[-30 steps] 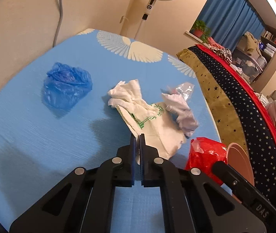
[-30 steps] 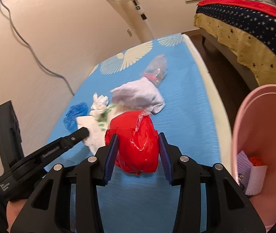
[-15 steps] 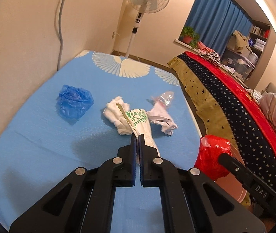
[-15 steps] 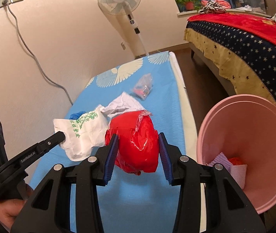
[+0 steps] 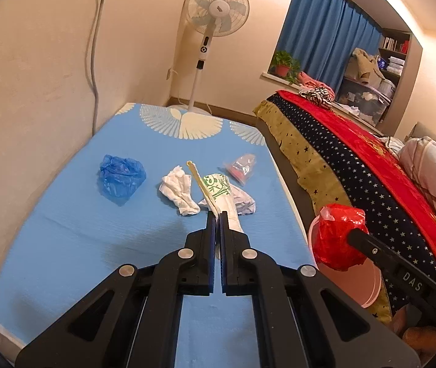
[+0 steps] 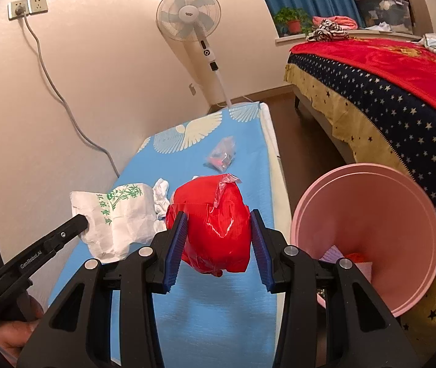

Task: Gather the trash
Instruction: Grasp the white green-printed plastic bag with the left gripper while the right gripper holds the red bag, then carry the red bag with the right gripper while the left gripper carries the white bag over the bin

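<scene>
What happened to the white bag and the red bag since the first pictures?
Both went up. The left tool, shut on the white bag, raised it off the blue mat. The right tool carried the red bag up, nearer the pink bin. Neither was let go. The blue bag, tissue and clear wrapper stayed on the mat.

A crumpled red plastic bag hangs mid-frame, lifted, beside the pink bin at right. A white bag with green print dangles at left. Blue bag, white tissue and clear wrapper lie on the blue mat.
</scene>
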